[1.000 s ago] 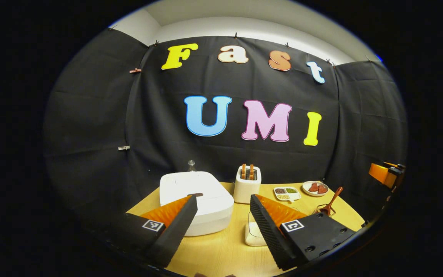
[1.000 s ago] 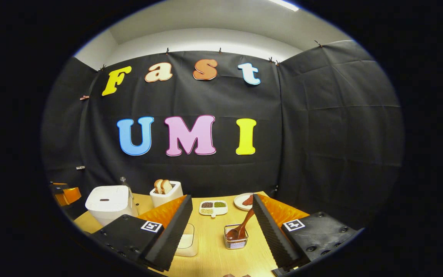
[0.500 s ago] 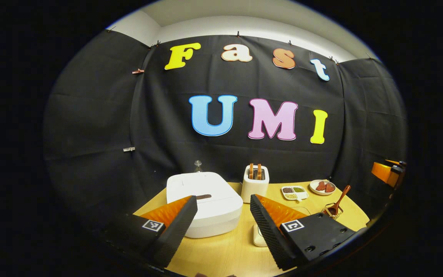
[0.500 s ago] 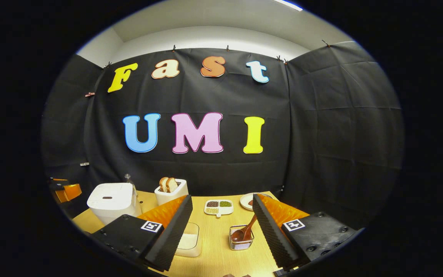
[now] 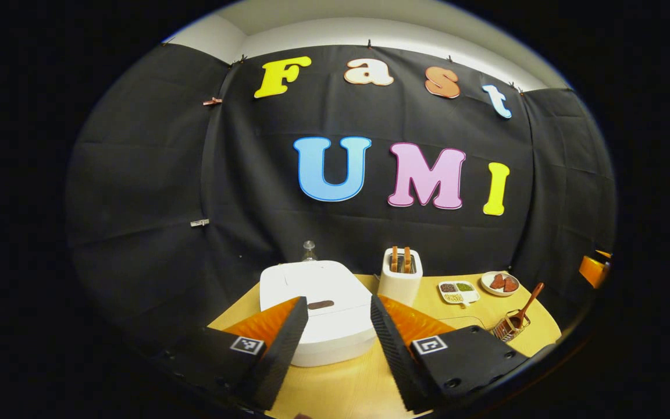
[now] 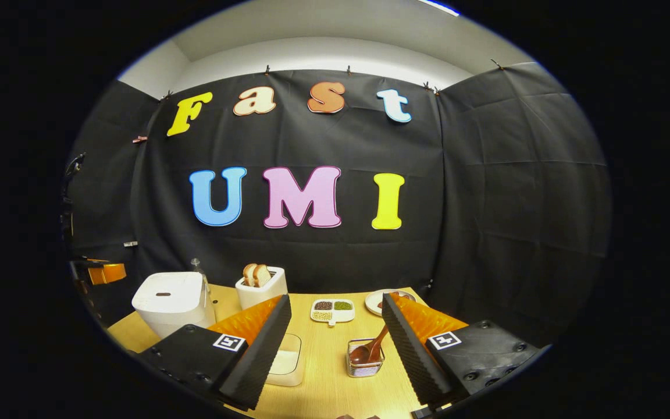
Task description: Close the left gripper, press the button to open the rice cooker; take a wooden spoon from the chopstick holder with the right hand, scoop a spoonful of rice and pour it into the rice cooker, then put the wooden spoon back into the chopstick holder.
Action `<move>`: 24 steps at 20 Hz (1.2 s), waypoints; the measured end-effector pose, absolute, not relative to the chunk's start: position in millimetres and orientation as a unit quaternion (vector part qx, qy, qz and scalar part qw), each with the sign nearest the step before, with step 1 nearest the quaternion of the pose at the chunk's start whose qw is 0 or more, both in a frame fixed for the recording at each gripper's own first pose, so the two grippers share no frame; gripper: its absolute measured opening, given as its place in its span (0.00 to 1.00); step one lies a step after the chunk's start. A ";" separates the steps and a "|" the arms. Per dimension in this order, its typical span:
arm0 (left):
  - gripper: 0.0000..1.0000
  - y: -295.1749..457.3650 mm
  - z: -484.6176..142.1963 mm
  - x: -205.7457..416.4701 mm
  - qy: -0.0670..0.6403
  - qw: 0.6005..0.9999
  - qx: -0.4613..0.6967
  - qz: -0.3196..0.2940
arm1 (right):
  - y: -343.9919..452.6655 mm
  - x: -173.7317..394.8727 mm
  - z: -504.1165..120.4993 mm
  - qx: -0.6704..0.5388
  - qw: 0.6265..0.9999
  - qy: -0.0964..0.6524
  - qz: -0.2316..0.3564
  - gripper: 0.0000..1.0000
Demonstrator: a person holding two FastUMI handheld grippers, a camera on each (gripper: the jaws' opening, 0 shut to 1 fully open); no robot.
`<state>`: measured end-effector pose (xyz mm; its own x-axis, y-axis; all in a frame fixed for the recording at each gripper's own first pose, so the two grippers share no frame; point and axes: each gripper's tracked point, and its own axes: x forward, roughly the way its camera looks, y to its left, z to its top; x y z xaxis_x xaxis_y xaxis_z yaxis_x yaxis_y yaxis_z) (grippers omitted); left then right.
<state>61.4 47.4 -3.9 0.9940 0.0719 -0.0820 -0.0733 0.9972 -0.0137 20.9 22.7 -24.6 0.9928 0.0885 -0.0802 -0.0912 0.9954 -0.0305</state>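
White cooker sits on the table in the left gripper view — lid down, straight ahead of the left claw, spread wide. Right gripper view: right claw released, spoon standing in the holder between its fingers.

Black cloth walls clipped at top; white wall above; light wooden table.

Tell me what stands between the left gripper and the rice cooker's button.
Nothing visible does. In the left gripper view the left gripper is open, and the dark button on the closed rice cooker lies in plain sight between its fingers. The toaster stands off to the right.
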 end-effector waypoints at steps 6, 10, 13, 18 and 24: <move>0.44 68.6 -22.2 108.2 0.079 0.996 -0.007 0.046 | 6.8 20.5 -31.2 -0.015 0.998 0.051 0.028 0.98; 0.19 80.0 -36.7 132.5 0.097 0.993 -0.020 0.059 | -7.9 18.3 -32.2 -0.017 0.998 0.053 0.008 0.98; 0.08 76.6 -46.9 154.1 0.107 0.993 -0.032 0.040 | -21.2 14.2 -31.9 -0.024 0.998 0.054 -0.008 0.98; 0.07 81.8 -80.1 190.2 0.145 0.987 -0.062 0.025 | -34.0 7.9 -35.4 -0.024 0.997 0.063 -0.026 0.98; 0.07 82.7 -110.7 219.6 0.170 0.981 -0.088 0.025 | -38.8 1.5 -44.2 -0.033 0.996 0.079 -0.031 0.98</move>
<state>219.6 82.7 -110.7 0.9411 0.0191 -0.3376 -0.0790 0.9832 -0.1646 1.5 -38.8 -44.2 0.9857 -0.0672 -0.1546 0.0569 0.9959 -0.0705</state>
